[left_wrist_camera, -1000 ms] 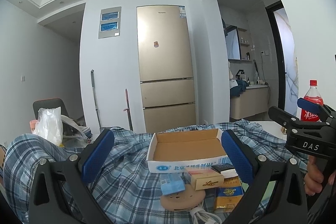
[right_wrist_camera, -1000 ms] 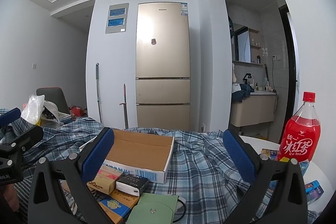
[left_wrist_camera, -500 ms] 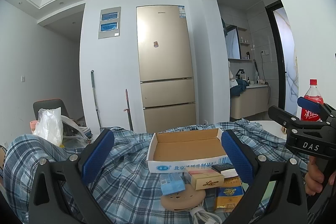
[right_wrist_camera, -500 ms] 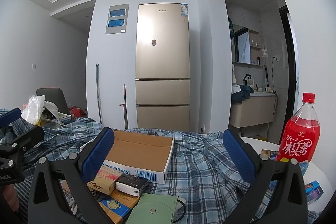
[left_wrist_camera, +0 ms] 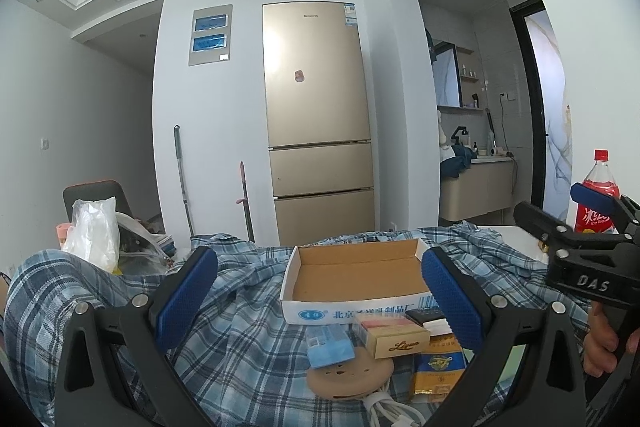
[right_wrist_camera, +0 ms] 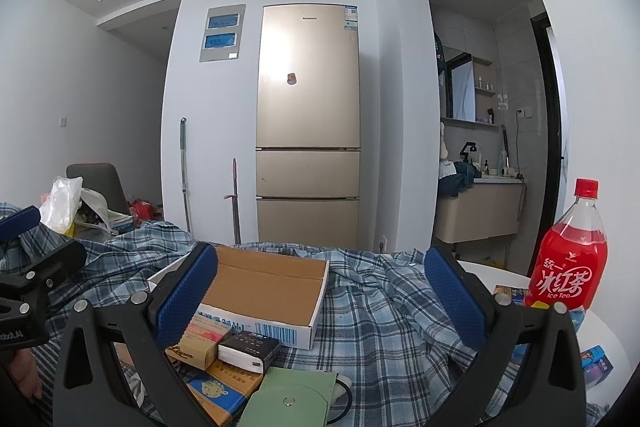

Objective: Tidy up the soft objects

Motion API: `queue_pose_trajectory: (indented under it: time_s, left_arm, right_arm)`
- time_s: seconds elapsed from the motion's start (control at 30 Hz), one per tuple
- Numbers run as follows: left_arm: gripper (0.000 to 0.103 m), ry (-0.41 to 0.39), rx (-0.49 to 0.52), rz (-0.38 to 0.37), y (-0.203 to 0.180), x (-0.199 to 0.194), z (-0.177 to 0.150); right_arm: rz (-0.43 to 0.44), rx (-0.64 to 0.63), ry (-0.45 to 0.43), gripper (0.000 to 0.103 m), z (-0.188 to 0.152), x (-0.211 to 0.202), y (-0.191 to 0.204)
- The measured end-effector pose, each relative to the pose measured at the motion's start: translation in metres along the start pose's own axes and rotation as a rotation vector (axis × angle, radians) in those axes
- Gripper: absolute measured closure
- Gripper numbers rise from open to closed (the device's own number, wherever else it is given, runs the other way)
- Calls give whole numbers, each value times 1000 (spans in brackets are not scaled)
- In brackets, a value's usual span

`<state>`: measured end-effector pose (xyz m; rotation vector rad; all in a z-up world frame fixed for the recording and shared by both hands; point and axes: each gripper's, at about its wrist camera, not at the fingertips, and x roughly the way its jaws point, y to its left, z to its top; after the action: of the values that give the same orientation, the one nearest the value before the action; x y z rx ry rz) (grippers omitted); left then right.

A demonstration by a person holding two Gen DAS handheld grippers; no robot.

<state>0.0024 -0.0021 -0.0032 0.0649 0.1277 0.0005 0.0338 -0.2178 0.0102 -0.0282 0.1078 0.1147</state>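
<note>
A crumpled blue-and-white checked cloth (left_wrist_camera: 240, 339) covers most of the white worktop (right_wrist_camera: 500, 273), and an empty shallow cardboard tray with white printed sides (left_wrist_camera: 356, 275) sits on the cloth. Just in front of the tray lie small packets: a tan carton (left_wrist_camera: 396, 341), a black-and-white box (right_wrist_camera: 248, 345) and a pale green snap pouch (right_wrist_camera: 288, 399). The left claw (left_wrist_camera: 320, 303) and the right claw (right_wrist_camera: 320, 299) both stand wide open above the cloth, holding nothing.
</note>
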Motion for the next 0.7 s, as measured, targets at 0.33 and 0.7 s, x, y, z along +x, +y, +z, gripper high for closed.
queue_pose_trajectory:
  time_s: [0.33,0.7]
  left_arm:
    - [0,155,-14,-24,0,2,35]
    - [0,300,-70,-24,17,36,3]
  right_arm:
    - [56,-74,176,0,33,6,17]
    - [98,-8,368,0,8,36,19]
